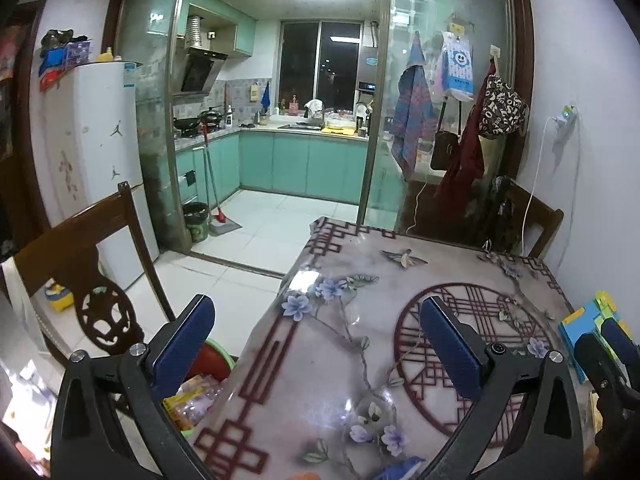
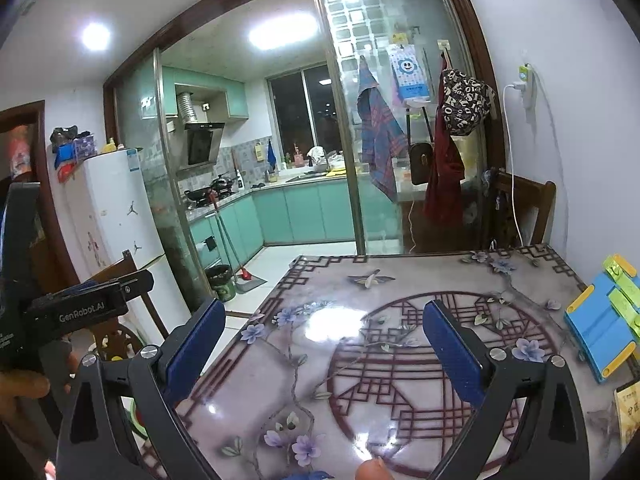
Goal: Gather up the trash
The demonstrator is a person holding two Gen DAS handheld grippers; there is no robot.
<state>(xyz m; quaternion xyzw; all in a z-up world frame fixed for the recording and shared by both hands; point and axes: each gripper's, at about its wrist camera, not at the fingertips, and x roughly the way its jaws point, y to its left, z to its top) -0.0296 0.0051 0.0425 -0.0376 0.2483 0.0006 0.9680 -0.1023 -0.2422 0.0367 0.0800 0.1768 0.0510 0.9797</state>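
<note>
1. Sitting in a red-rimmed bin point(image 1: 214, 360) beside the table point(image 1: 340, 380), plastic-wrapped trash point(image 1: 196, 402) lies below my left gripper point(image 1: 316, 344).
2. I see its blue pads spread wide, holding nothing.
3. My right gripper point(image 2: 324, 350) hovers over the table, equally spread and empty.

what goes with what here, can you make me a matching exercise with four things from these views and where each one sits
Things:
1. fridge
2. red broom
3. blue and yellow stand
4. charger plug

Places:
a. on the flowered table, at its right edge
b. in a socket on the right wall
c. leaning on the teal kitchen cabinets
d. behind the wooden chair, left of the kitchen doorway

Pairs: 1-d, 2-c, 3-a, 4-b
</note>
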